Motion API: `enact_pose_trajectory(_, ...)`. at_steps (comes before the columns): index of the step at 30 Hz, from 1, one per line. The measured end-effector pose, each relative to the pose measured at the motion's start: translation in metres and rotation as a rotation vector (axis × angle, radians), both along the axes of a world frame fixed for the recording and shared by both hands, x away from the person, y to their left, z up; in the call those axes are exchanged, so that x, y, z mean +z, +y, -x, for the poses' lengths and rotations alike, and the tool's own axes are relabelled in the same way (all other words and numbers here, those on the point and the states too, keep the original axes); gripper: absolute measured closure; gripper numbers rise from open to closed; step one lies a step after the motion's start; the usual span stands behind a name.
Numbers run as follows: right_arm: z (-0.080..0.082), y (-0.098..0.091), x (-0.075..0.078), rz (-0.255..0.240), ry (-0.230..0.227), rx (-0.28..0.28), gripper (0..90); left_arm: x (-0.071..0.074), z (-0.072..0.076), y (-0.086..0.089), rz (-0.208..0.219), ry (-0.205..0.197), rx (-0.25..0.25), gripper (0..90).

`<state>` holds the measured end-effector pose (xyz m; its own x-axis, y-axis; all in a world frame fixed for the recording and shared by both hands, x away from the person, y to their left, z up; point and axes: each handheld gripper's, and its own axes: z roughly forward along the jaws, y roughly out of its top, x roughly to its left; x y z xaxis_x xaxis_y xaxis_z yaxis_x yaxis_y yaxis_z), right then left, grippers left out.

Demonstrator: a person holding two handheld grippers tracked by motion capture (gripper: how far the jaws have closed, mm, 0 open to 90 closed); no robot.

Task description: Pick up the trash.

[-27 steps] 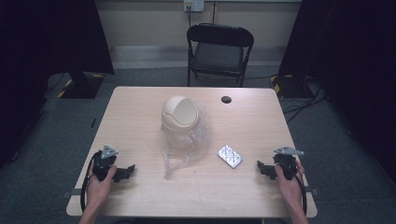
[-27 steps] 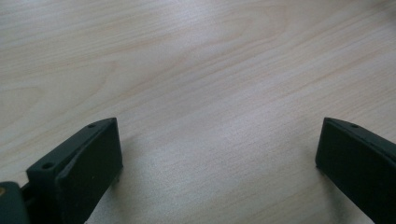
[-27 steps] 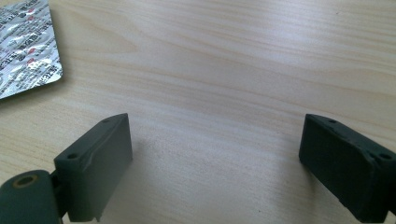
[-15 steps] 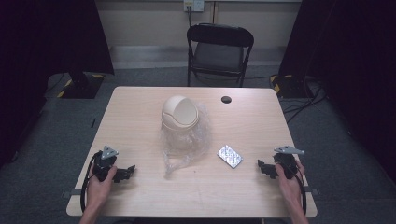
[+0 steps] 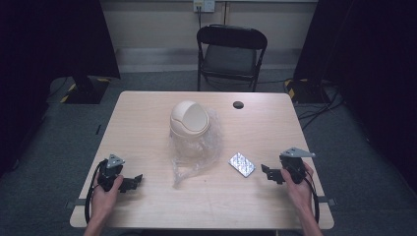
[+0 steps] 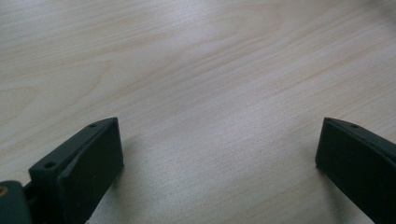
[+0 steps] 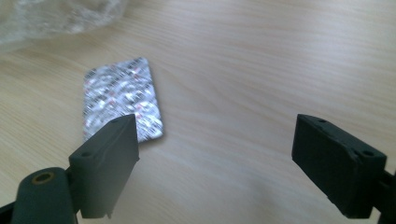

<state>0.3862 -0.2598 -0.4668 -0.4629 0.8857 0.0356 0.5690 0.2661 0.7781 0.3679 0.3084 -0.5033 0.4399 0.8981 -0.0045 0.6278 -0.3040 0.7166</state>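
1. Counter (image 5: 147, 118): light wood, seen from the high view. A black folding chair (image 5: 231, 54) stands behind its far edge.
2. Bin (image 5: 189, 120): small beige w/ domed swing lid, upright at centre of counter, sitting in a clear plastic bag (image 5: 189, 160) that's crumpled around its base and spreads toward the near edge.
3. Blister pack (image 5: 241, 163): silver foil, lying flat just right of the bag, apart from it. In the right gripper view the same pack (image 7: 121, 100) lies ahead and left of the fingers, w/ its near corner hidden behind the left finger; the edge of the bag shows at top left.
4. Small black round thing (image 5: 238, 104) on the far right part of the counter; can't tell what it is.
5. Left gripper (image 5: 132, 181): held in the left hand (image 5: 105, 189) near the front-left corner of the counter. Fingers wide apart, nothing between them; the left gripper view has bare wood between.
6. Right gripper (image 5: 268, 173): held in the right hand (image 5: 297, 184) near the front-right edge, pointing toward the pack, near but not touching it. Fingers spread wide, holding nothing.
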Motion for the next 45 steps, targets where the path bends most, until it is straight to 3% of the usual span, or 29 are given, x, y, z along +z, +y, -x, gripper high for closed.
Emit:
enact_pose_trajectory(9, -0.018, 0.043, 0.021, -0.023, -0.020, 0.102, 15.1, 0.000, 0.000, 0.000, 0.002, 0.001, 0.000, 0.3)
enact_pose_trajectory(17, -0.030, 0.066, 0.036, -0.036, -0.029, 0.171, 14.4, 0.000, 0.000, 0.000, 0.000, 0.001, 0.000, 0.3)
enact_pose_trajectory(22, -0.044, 0.087, 0.055, -0.049, -0.052, 0.216, 14.2, 0.000, 0.000, 0.000, 0.000, 0.000, 0.000, 0.3)
enact_pose_trajectory(28, -0.060, 0.106, 0.066, -0.041, -0.056, 0.262, 14.3, 0.000, 0.000, 0.000, 0.000, 0.001, 0.000, 0.3)
enact_pose_trajectory(34, -0.074, 0.128, 0.084, -0.065, -0.079, 0.311, 14.3, 0.000, 0.000, 0.000, 0.000, 0.000, 0.000, 0.3)
enact_pose_trajectory(38, -0.081, 0.138, 0.091, -0.056, -0.090, 0.333, 14.3, 0.000, 0.000, 0.000, 0.000, 0.000, 0.000, 0.3)
enact_pose_trajectory(45, -0.109, 0.161, 0.097, -0.026, -0.085, 0.367, 14.8, 0.000, 0.000, 0.000, 0.000, 0.001, 0.000, 0.3)
